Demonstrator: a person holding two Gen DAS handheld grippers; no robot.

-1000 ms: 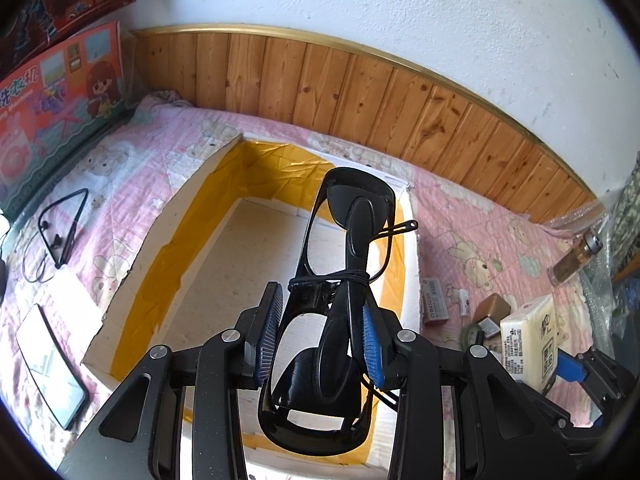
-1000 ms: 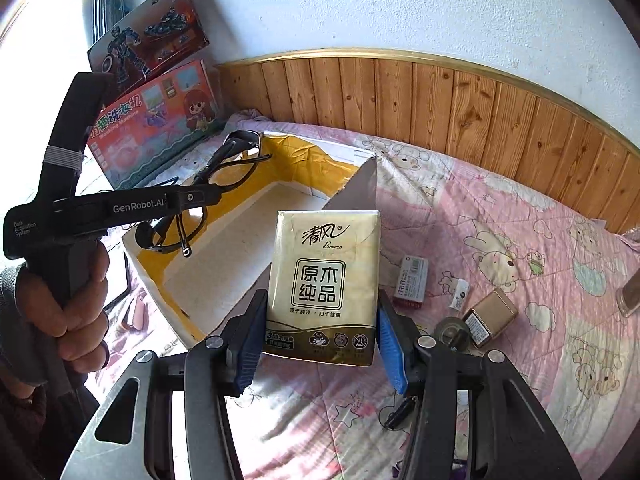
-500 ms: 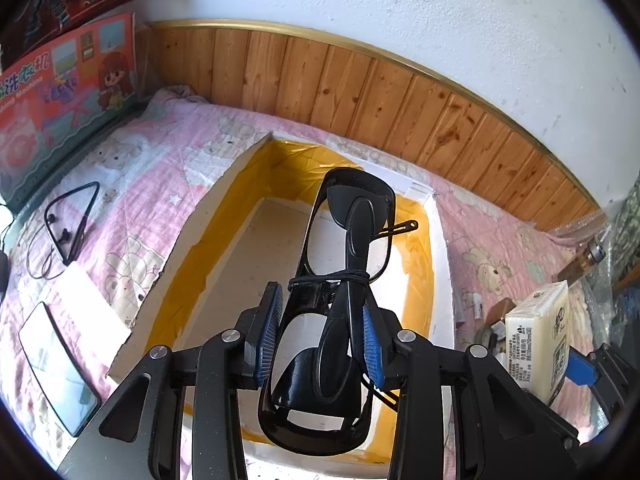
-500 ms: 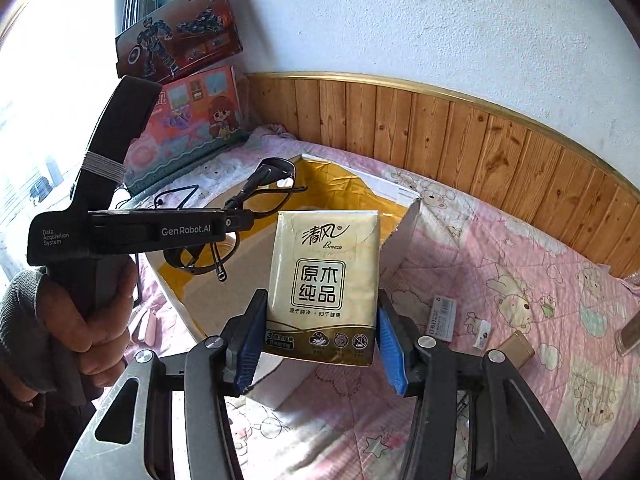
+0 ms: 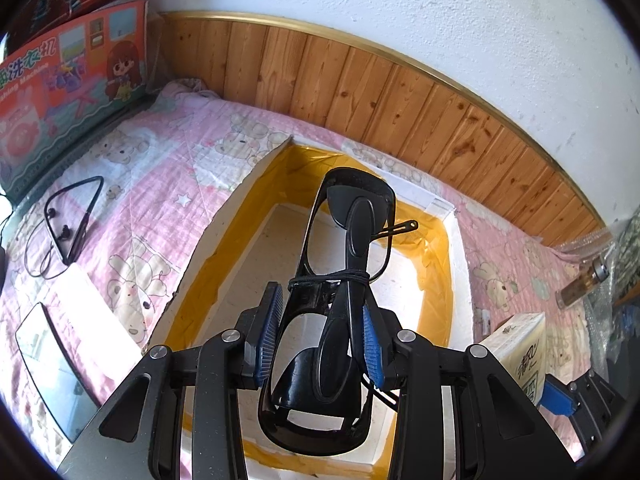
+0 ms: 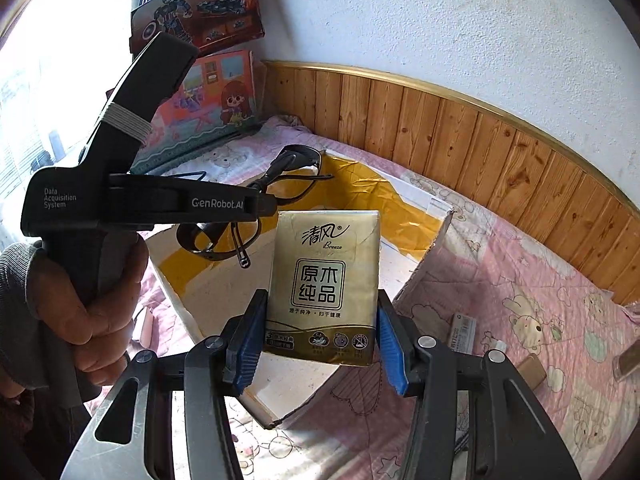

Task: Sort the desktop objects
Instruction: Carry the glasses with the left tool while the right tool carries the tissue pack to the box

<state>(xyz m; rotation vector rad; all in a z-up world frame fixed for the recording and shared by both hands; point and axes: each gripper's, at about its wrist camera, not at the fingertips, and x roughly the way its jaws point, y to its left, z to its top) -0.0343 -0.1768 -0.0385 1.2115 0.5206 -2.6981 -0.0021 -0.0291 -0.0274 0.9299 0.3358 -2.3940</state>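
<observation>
Both carried things hang above the same landmark — the white foam box with yellow tape lining its inner walls, which sits open on the pink quilt. That fits a sort in which loose items go into one container, so each hand brings its load over the opening before letting go.

The left gripper is clamped on a pair of black glasses; the blue pads press the folded frame from both sides, one lens reaching forward past the fingertips and the other hanging back toward the camera. The glasses sit over the middle of the box floor, clear of its walls.

The right gripper is closed on a gold tissue pack, held upright by its lower part with the printed face toward the camera — a grip low enough, I judge, that the pack can drop straight in. The pack hovers over the near corner of the box, just beside the glasses, not touching them.

A neckband earphone and a mirror lie on the quilt left of the box, unsorted.
</observation>
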